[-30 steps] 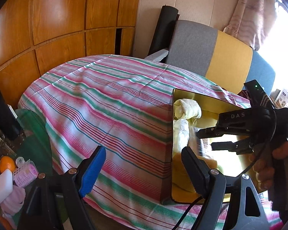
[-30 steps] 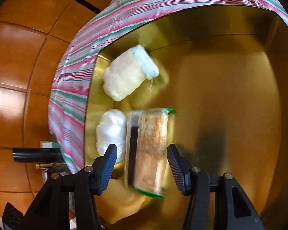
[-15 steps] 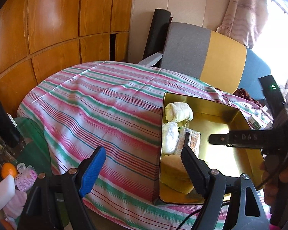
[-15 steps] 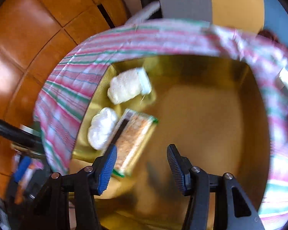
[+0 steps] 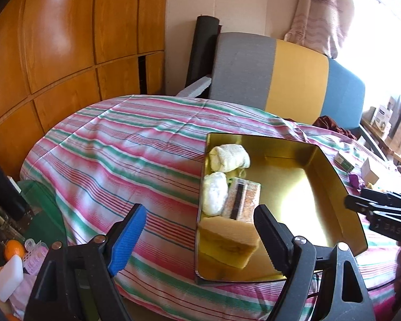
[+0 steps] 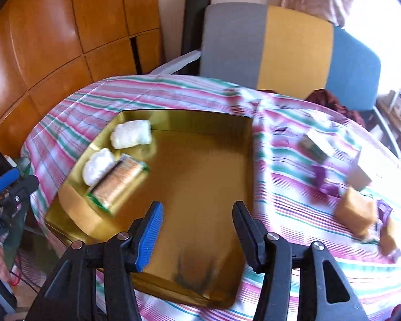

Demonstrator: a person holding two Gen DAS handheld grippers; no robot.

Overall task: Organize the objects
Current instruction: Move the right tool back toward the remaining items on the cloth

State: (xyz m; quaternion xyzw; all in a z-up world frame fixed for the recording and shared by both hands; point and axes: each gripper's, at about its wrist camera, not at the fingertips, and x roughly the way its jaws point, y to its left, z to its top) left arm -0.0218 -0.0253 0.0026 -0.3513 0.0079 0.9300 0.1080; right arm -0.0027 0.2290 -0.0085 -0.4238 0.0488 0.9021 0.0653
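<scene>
R gripper [image 6: 197, 230] held over gold tin [image 6: 250, 160], jaws apart, empty. L gripper [image 5: 197, 236] opening, nothing between. Wrapped pkt [image 6: 117, 180] packed w/ rolls at tin's left. Loose boxes [image 6: 355, 214] seen to R, prob. next.

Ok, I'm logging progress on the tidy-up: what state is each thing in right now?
Gold tin: open, no lid on, mostly bare inside.
Rolled white cloth: in the tin, far corner.
White bundle: in the tin, by its wall.
Wrapped packet: lying in the tin, released.
Left hand-held gripper: opening, nothing between its fingers.
Right hand-held gripper: open, empty.
Tan block: out on the striped cloth.
</scene>
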